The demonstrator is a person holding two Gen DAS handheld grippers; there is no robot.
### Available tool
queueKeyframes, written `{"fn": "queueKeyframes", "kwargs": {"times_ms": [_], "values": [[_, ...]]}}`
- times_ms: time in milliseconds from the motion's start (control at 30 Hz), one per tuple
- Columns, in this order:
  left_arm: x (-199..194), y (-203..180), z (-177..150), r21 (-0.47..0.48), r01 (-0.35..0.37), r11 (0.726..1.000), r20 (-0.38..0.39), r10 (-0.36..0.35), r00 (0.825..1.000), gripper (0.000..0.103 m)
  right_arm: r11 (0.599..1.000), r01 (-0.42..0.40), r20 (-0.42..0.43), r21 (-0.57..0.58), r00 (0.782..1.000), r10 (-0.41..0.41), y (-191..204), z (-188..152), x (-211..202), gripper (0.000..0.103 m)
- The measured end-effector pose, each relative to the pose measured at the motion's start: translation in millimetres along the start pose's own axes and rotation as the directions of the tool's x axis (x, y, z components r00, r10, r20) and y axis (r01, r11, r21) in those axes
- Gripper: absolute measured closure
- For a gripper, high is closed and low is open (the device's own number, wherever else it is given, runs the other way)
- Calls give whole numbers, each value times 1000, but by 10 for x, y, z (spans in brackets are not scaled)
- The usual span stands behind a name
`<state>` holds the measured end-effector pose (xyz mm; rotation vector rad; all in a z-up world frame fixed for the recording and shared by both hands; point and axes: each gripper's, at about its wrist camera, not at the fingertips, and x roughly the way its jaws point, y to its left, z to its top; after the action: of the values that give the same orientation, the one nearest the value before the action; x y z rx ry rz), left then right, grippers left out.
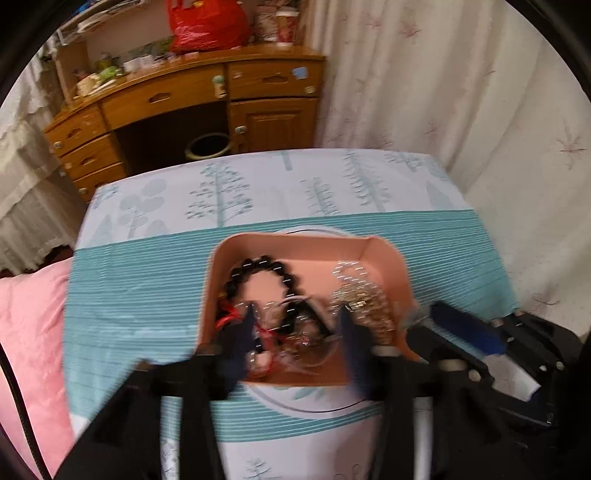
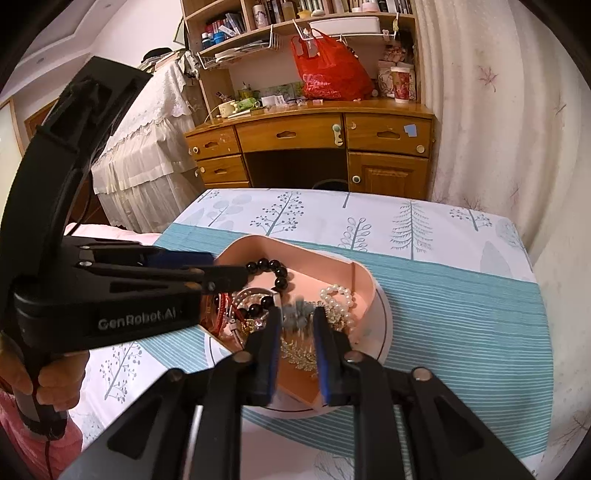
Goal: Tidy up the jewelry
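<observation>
A pink jewelry tray (image 1: 295, 247) (image 2: 364, 295) sits on the table. It holds a black bead bracelet (image 1: 258, 267) (image 2: 273, 269), red string pieces (image 1: 227, 317) (image 2: 221, 314), gold chain jewelry (image 1: 365, 306) (image 2: 295, 350) and a pearl bracelet (image 2: 338, 295). My left gripper (image 1: 295, 317) is open over the near part of the tray, above the jewelry. My right gripper (image 2: 298, 317) is open over the tray's right compartment, with a blurred grey-blue piece (image 2: 297, 314) between its fingers; I cannot tell if it touches them. The left gripper shows in the right wrist view (image 2: 221, 275).
The table has a teal striped cloth with tree prints (image 1: 147, 288) (image 2: 443, 302). A wooden desk (image 1: 184, 99) (image 2: 314, 147) with a red bag (image 1: 207, 26) (image 2: 328, 70) stands behind. A pink cushion (image 1: 29, 332) lies left. Curtains (image 1: 461, 92) hang on the right.
</observation>
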<state>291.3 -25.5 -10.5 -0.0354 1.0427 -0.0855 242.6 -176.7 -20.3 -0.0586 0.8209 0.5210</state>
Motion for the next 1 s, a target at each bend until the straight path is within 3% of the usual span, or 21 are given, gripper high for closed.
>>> {"fn": "queueKeyframes", "kwargs": {"times_ms": [33,100,200,267,400,600,667,800,1000], "values": [[-21,22,-13,-1,-39,999,11,39,999,37,1000,4,-2,5,1000,-4,12,-6,-6,63],[-66,53,-57,-1,-87,996,23,87,996,37,1000,4,2,13,1000,-4,26,-9,-28,60],[-104,151,-145,-28,-78,997,-3,78,997,33,1000,-1,8,27,1000,1,48,-40,-80,60],[-141,207,-262,-40,-108,993,-11,108,994,25,999,1,3,51,1000,-2,72,-123,-129,60],[-223,269,-617,-67,-163,984,-51,160,986,16,993,15,-40,113,999,-11,107,-389,-211,42],[-414,253,-1247,-92,-136,987,-125,124,984,16,972,108,-135,211,988,-81,130,-859,-407,38],[-540,217,-1427,-92,-156,983,-117,145,983,16,964,125,-154,235,984,-90,148,-1014,-527,36],[-794,114,-1775,-79,-175,981,-90,168,982,16,946,136,-205,293,976,-77,211,-1284,-777,20],[-1200,-28,-2154,-96,-142,985,-45,138,989,16,940,203,-209,275,967,-148,414,-1527,-1181,20]]}}
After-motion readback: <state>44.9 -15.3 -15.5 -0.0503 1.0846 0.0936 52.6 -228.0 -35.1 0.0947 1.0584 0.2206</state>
